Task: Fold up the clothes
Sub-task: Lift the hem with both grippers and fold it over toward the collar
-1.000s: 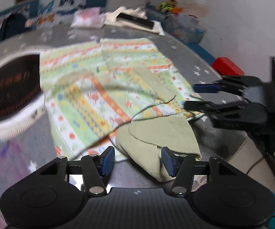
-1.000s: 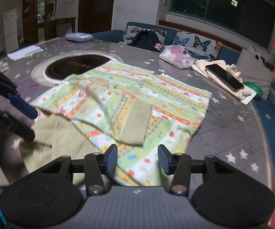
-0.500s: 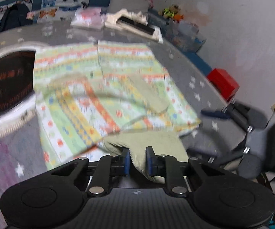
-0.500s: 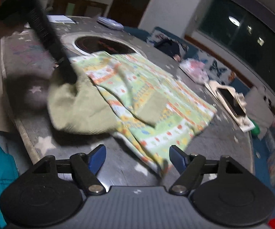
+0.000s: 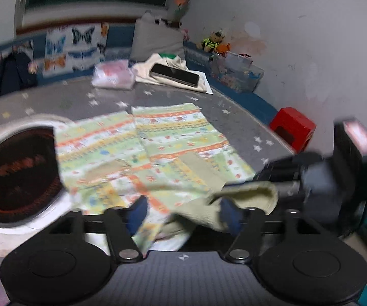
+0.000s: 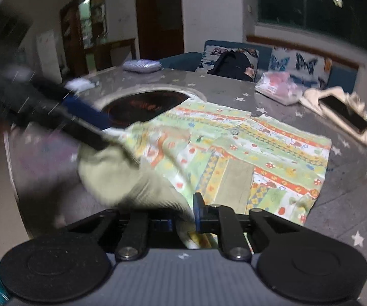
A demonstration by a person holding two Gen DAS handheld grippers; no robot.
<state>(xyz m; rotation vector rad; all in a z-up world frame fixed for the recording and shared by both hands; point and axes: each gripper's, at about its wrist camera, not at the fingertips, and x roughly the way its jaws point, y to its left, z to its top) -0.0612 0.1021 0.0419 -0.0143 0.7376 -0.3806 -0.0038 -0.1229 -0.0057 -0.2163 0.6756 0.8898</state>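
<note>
A green, orange and yellow patterned shirt lies spread on the grey star-print table; it also shows in the right wrist view. Its plain olive collar is lifted at the near edge. My left gripper has its jaws apart with collar cloth lying between them. My right gripper is shut on the collar. The left gripper crosses the right wrist view as a blurred dark bar touching the collar.
A round black cooktop is set into the table left of the shirt. A phone on cream cloth and a pink packet lie at the far side. A red stool stands beyond the right edge.
My left gripper was shut on the collar half a second ago and now stands open. My right gripper moved in from the right and shut on the collar, which has lifted.
</note>
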